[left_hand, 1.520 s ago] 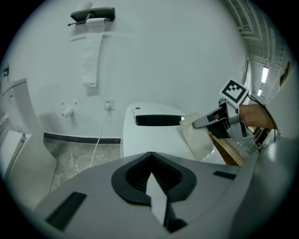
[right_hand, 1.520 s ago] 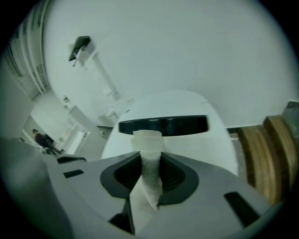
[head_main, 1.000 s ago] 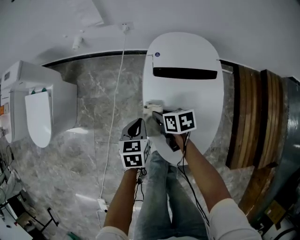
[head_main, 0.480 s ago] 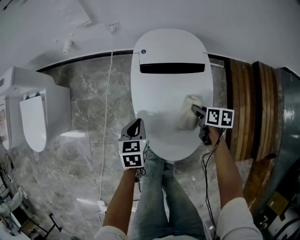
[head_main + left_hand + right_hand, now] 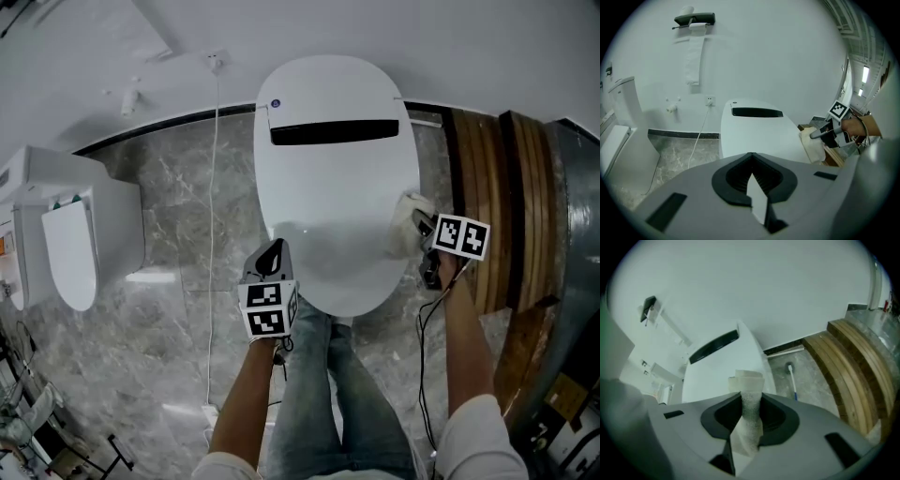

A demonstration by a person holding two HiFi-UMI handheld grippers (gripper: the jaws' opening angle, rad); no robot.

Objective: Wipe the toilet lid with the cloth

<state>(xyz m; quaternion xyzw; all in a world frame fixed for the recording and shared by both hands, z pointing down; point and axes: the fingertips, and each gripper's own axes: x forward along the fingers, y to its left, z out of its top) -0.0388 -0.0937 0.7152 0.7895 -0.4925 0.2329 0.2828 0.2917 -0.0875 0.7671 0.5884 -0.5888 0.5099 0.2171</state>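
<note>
Head view: the white toilet lid (image 5: 333, 202) is shut. The pale folded cloth (image 5: 409, 228) sits on its right edge, pinched in the right gripper (image 5: 422, 228). The left gripper (image 5: 273, 255) hangs by the lid's near edge. A blue mark (image 5: 276, 104) at the lid's back end is too small to read.

Left gripper view: jaws closed on nothing. Toilet paper (image 5: 693, 51) hangs on the wall (image 5: 764, 56).

Right gripper view: a thin stick (image 5: 792, 379) with a blue end lies on the floor (image 5: 808, 376).

Your cloth (image 5: 404, 230) is nubby, matt fabric. The toilet lid (image 5: 333, 206) before you is smooth and glossy. The floor (image 5: 178, 272) is polished grey marble, the slats (image 5: 483, 187) brown wood.
</note>
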